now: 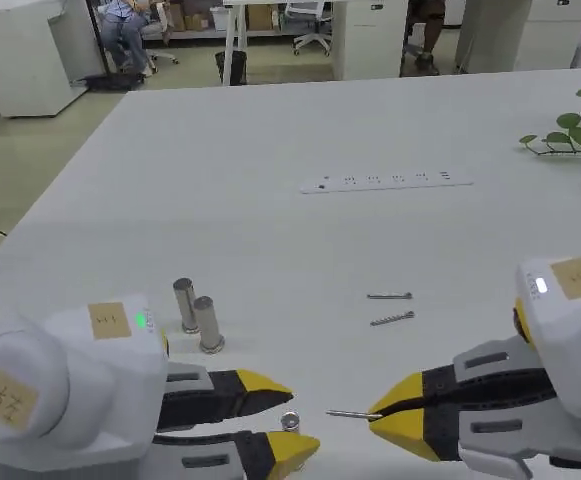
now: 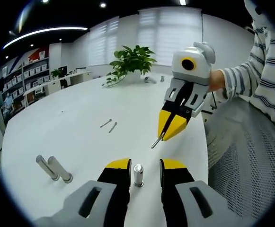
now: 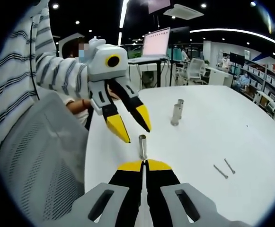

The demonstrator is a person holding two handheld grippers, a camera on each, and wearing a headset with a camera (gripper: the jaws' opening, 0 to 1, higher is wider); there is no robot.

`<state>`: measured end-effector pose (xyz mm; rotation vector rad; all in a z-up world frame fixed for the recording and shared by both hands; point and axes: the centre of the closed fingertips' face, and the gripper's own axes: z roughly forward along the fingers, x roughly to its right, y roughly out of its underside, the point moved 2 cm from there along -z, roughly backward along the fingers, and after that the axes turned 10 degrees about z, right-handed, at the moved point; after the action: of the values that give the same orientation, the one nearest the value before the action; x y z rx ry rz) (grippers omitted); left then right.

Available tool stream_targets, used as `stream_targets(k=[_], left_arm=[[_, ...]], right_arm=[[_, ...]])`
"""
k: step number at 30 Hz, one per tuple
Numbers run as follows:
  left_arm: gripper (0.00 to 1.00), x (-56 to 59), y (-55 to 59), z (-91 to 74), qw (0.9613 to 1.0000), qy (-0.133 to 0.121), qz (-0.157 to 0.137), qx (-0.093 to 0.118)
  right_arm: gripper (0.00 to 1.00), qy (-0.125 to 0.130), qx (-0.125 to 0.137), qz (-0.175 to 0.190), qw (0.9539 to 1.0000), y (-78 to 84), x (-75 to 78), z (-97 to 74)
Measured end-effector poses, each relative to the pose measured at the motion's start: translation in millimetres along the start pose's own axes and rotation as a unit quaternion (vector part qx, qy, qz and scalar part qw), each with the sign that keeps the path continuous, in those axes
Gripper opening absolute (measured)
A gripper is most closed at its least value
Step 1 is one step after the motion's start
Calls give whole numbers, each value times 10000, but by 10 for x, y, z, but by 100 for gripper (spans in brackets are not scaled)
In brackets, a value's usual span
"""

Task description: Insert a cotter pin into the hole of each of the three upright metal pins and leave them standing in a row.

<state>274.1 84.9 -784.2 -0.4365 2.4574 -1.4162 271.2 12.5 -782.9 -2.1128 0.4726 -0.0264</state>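
The right gripper [image 1: 377, 414] is clamped on a cotter pin [image 1: 348, 412], aimed at the upright metal pin [image 2: 138, 174], which the left gripper [image 3: 136, 132] straddles with jaws parted. Seemingly nothing is inserted yet. Two other metal pins [image 1: 208, 323] stand nearby, and two spare cotter pins [image 1: 389, 296] lie loose.

On the worktop [image 1: 270, 200], two metal pins [image 1: 208, 322] stand side by side at left; two cotter pins [image 1: 388, 296] lie to their right; nearer, a third metal pin [image 1: 289, 421] stands between the left hand-held gripper's [image 1: 302, 418] jaws; right of it, the right hand-held gripper [image 1: 375, 415] holds a third cotter pin [image 1: 348, 412].
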Motion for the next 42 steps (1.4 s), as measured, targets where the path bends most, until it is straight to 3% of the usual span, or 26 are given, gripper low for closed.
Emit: stream_targets(k=[6,8,12,22,28,42], left_arm=[[23,-30,166,44,9997,-129,-88,-212],[23,-54,179,60,9989,-248,-377,-103],[22,-66,202,77,9980,-335,-527,-27],[19,-32,362,186,9942,-662,-837,-154],[18,-98,451,191,9908,-986,-874,-301],[10,-69,440,244,9907,-914,-954,-322]], right_arm=[[2,34,25,104,9999,40,-2,74],[2,27,32,171,9998,55,-6,96],[2,16,44,221,9997,77,-24,119],[2,3,-61,153,9999,153,41,187],[2,-81,-98,76,9999,160,72,236],[2,-395,-172,-229,9988,51,199,385]])
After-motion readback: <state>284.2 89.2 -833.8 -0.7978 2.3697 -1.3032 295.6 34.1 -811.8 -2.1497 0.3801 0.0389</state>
